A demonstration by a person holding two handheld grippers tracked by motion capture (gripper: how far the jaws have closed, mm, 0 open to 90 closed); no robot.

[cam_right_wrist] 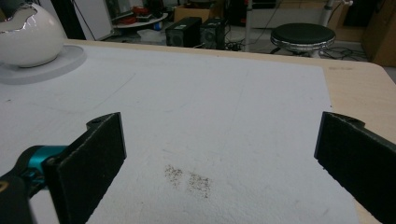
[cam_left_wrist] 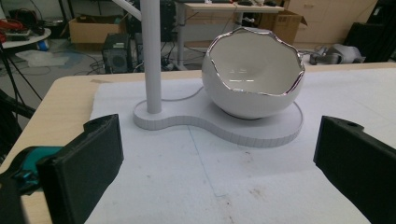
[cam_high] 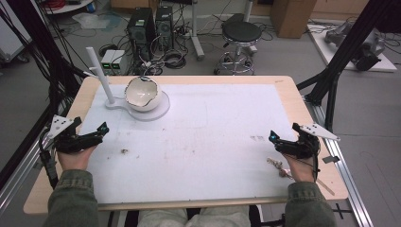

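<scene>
Both tools idle at table edges, jaws spread, nothing held.
Left tool point(cam_high: 97, 134) faces white eggshell-shaped bowl point(cam_left_wrist: 254, 77) on its stand point(cam_left_wrist: 261, 130); right tool point(cam_high: 279, 142) well apart.

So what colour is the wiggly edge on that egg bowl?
Shiny silver on the white bowl; the left gripper view shows it best.

A lab: computer towers point(cam_high: 151, 28), tangled cables point(cam_high: 165, 59), stool point(cam_high: 241, 35).
</scene>
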